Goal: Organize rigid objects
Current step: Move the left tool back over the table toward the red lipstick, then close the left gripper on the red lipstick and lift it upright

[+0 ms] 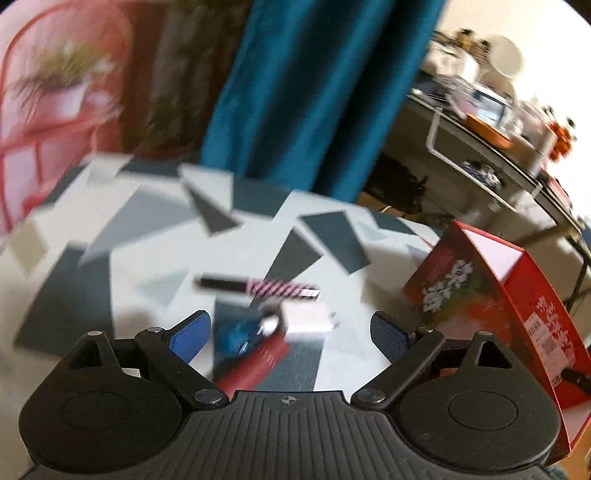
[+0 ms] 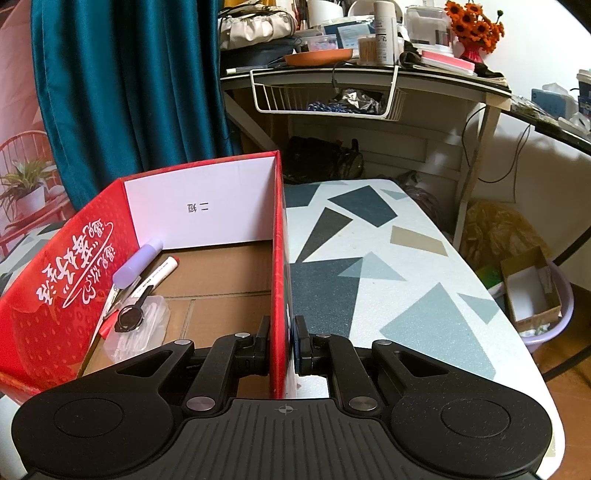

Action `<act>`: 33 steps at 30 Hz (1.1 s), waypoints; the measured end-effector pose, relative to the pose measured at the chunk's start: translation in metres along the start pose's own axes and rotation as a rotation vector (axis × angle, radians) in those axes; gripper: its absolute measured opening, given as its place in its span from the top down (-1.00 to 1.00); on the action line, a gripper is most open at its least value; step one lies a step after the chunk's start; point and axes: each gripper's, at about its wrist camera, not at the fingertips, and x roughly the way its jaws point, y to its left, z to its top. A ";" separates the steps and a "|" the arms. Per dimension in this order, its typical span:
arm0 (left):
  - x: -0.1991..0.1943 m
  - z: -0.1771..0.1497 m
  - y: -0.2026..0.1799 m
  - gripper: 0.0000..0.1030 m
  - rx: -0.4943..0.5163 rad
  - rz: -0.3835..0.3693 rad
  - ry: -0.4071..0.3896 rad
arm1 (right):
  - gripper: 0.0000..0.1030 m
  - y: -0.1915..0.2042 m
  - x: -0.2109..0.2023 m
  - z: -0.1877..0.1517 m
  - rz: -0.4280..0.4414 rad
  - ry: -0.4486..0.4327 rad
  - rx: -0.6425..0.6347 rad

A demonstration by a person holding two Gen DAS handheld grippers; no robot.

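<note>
Right claw clamped on red box wall | left claw wide open, empty | items below blurred

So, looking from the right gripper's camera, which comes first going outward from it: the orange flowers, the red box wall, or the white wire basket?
1. The red box wall, clamped in the right gripper.
2. The white wire basket, hanging under the desk behind.
3. The orange flowers, on the desk, upper right.
</note>
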 end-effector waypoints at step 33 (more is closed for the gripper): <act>0.041 -0.039 -0.015 0.33 0.181 0.187 0.138 | 0.81 0.001 0.001 0.000 -0.002 0.002 -0.003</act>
